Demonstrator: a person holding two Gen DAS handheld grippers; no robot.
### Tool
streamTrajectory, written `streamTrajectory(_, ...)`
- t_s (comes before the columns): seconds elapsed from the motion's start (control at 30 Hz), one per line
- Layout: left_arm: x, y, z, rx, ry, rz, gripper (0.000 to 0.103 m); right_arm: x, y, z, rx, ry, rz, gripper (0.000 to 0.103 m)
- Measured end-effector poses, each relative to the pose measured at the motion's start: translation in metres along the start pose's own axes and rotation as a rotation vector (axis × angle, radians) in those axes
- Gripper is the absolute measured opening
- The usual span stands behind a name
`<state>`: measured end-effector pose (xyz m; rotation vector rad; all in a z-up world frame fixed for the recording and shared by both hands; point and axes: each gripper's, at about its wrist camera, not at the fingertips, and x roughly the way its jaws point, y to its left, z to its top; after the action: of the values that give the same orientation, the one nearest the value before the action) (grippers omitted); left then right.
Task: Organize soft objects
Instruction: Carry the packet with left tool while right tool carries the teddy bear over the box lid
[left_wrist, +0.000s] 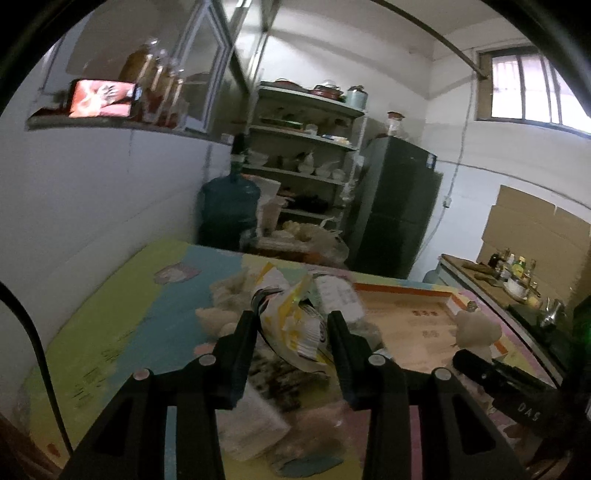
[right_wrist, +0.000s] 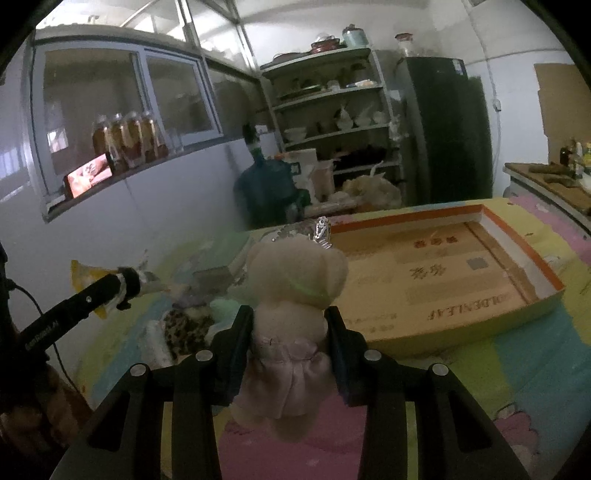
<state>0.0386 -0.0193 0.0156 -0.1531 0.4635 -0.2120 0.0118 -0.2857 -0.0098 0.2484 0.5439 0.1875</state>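
My left gripper (left_wrist: 291, 317) is shut on a crinkled yellow and white snack bag (left_wrist: 295, 325) and holds it above a heap of soft things (left_wrist: 229, 306) on the colourful mat. My right gripper (right_wrist: 290, 314) is shut on a cream plush bear in a pale pink dress (right_wrist: 295, 295), held above the mat in front of a shallow open cardboard box (right_wrist: 443, 273). The bear (left_wrist: 476, 328) and the box (left_wrist: 406, 317) also show in the left wrist view at the right. The left gripper with the bag (right_wrist: 88, 277) shows at the left of the right wrist view.
A leopard-print cloth (right_wrist: 184, 328) and white packets (left_wrist: 255, 421) lie on the mat (left_wrist: 110, 314). Behind the table stand a blue water jug (left_wrist: 229, 206), a shelf rack (left_wrist: 306, 147) and a dark fridge (left_wrist: 399, 206). A counter with bottles (left_wrist: 513, 273) is at the right.
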Motion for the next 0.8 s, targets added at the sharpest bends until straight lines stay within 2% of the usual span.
streamTrajectory(0.57,0.060,-0.109,0.017,0.069,0.010,-0.210,0.037,-0.012,-0.076,0.038,0.039,-0.071,-0.109,0.041)
streamTrajectory(0.8,0.082,-0.149,0.018,0.077,0.022,-0.262,0.037,-0.006,-0.113,0.054,0.028,-0.071,-0.165,0.041)
